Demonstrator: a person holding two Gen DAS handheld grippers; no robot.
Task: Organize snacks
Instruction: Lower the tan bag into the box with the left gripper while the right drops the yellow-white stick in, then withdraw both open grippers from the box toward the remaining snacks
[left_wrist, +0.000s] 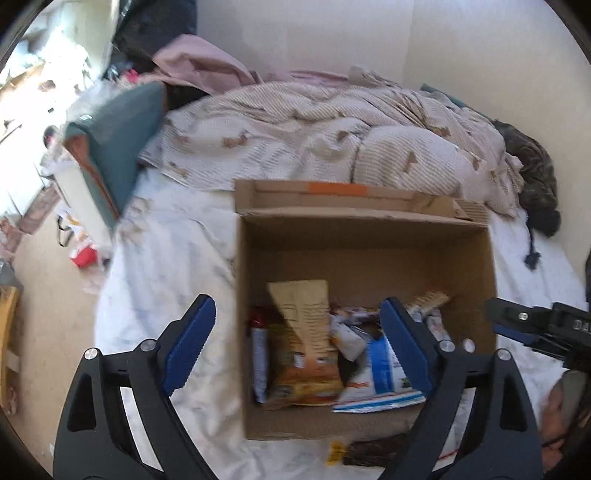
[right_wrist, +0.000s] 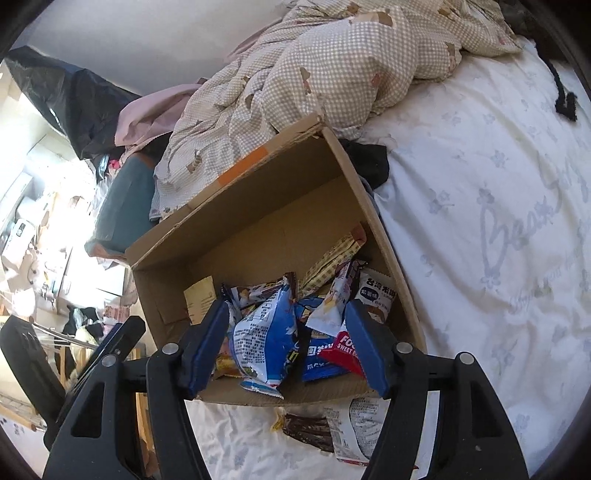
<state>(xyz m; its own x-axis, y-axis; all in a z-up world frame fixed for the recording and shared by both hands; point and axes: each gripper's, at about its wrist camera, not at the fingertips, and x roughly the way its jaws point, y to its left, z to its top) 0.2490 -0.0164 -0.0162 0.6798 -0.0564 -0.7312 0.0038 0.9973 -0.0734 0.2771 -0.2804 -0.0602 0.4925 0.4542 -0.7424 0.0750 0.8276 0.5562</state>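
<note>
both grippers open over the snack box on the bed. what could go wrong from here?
1. The cardboard box sits on a soft bed sheet; pushing on its wall could tip or slide it.
2. The snack packets are heaped loosely, so a grab may catch two at once.
3. A dark packet and a white packet lie outside, right against the near wall, low under the right gripper; they are easy to miss or pin against the box.

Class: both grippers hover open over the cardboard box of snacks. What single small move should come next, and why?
Probably lower the right gripper toward the dark brown packet on the sheet just outside the cardboard box. Both sets of jaws are open with nothing gripped, most snacks already lie inside, and this packet, beside a white one, remains out.
</note>
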